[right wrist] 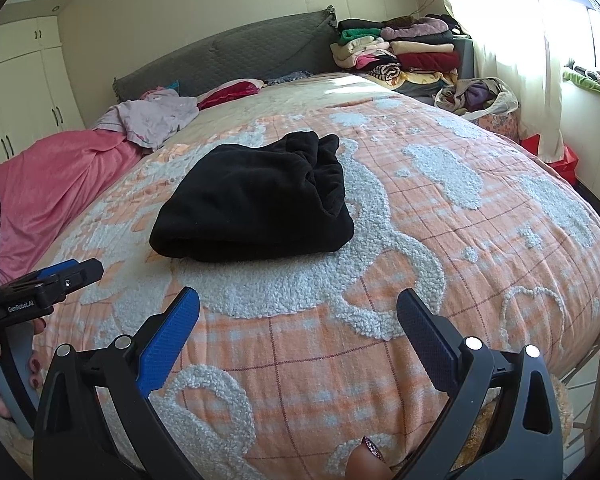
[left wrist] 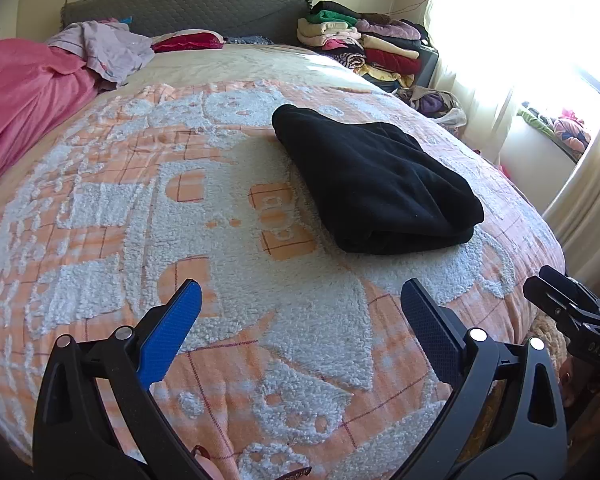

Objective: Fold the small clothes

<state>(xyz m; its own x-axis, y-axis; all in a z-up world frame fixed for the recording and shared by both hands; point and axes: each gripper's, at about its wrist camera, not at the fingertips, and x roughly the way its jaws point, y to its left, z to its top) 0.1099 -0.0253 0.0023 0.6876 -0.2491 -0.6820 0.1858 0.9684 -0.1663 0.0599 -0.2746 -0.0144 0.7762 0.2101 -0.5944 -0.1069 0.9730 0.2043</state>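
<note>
Black garment, folded into a thick bundle, lay mid-bed on the orange-and-white blanket. Left claw and right claw: both spread wide, empty, held above the blanket short of the garment. Clothes pile stood beside the headboard.

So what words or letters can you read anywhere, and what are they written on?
"GenRobot.AI": small white print on the black body of the left claw, seen from the right wrist camera.
"DAS", seemingly upside down and uncertain: pale letters on the black body of the right claw, seen from the left wrist camera.
The bedspread has only fluffy shapes, no words.
The black folded garment shows no readable label.
</note>
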